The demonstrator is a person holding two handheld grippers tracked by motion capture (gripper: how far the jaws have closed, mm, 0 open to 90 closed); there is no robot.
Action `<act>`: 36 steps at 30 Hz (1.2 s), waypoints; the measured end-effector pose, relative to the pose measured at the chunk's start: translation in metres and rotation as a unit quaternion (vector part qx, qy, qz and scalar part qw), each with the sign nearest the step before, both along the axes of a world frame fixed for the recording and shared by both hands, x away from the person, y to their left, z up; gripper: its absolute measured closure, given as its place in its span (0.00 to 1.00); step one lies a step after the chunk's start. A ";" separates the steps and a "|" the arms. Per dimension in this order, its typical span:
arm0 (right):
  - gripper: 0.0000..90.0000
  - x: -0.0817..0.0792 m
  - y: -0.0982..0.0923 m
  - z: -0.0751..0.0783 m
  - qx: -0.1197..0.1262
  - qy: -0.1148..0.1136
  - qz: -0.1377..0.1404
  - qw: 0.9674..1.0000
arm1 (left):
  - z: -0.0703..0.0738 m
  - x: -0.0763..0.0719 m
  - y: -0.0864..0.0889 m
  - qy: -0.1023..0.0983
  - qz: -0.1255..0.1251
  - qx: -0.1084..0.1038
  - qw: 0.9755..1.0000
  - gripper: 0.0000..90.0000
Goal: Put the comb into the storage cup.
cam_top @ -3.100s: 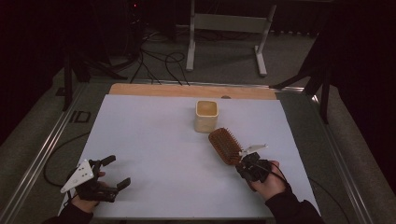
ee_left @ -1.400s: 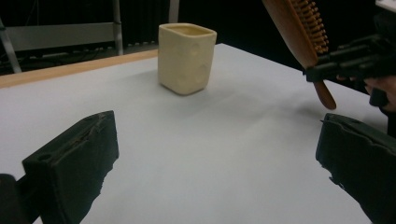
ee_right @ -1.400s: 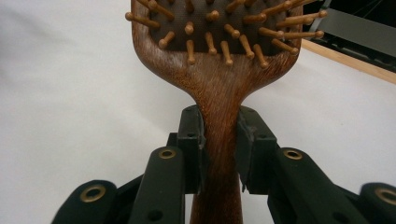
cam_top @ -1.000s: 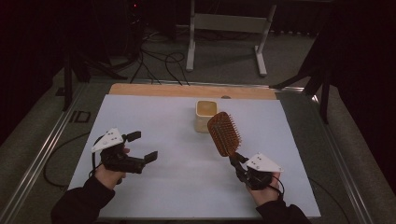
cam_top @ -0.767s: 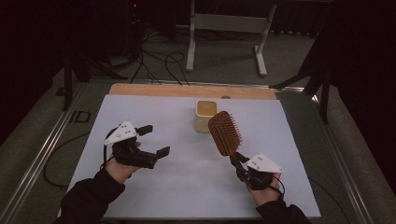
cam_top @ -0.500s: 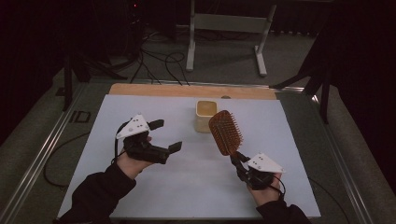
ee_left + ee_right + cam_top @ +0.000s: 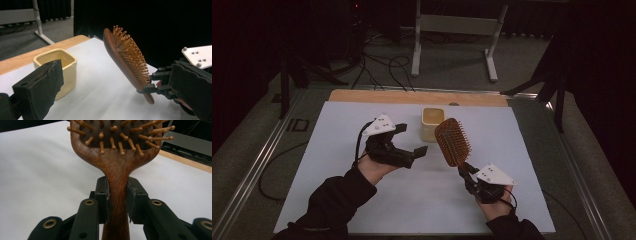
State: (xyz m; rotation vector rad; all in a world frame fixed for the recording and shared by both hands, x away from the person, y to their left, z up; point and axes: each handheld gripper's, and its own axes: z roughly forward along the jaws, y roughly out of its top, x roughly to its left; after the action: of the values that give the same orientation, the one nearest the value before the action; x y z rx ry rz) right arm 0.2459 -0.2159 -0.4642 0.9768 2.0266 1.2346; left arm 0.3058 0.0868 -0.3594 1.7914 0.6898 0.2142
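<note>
A wooden hairbrush (image 7: 452,142) stands raised over the white table top (image 7: 337,130), head up, bristles toward the person. My right gripper (image 7: 466,171) is shut on its handle (image 7: 117,177), one pad on each side. My left gripper (image 7: 413,139) hovers open and holds nothing, just left of the brush head and in front of a pale yellow square cup (image 7: 432,121). In the left gripper view the brush (image 7: 120,58) sits between my wide-apart jaws, with the cup (image 7: 65,65) at the left and the right gripper (image 7: 156,83) clamping the handle's base.
A wooden strip (image 7: 412,96) runs along the table's far edge. Metal rails (image 7: 267,150) border both sides. Beyond the table are a white stand (image 7: 457,25) and cables (image 7: 382,65) on the floor.
The left gripper has travelled from the front left toward the table's middle, up to the brush. The brush lay on the table three seconds ago; the right gripper now holds it upright and steady.
</note>
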 end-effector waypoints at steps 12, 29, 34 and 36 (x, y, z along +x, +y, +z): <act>0.82 -0.001 0.001 0.000 -0.002 -0.004 0.003 1.000 | 0.000 0.017 -0.027 0.046 -0.009 -0.019 0.999 0.00; 0.82 -0.001 0.001 0.001 -0.003 -0.007 0.006 1.000 | -0.007 0.030 -0.058 0.101 -0.014 -0.033 0.994 0.01; 0.82 -0.001 0.002 0.001 -0.002 -0.003 0.009 1.000 | -0.010 0.032 -0.065 0.110 -0.013 -0.031 0.993 0.05; 0.82 -0.001 0.002 0.001 -0.002 -0.003 0.008 1.000 | -0.012 0.033 -0.067 0.114 -0.009 -0.035 0.993 0.07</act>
State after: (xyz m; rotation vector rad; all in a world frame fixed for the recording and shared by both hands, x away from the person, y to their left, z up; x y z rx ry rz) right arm 0.2447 -0.2139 -0.4634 0.9562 2.0348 1.2393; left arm 0.3388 0.0198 -0.3711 1.7697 0.8314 -0.0276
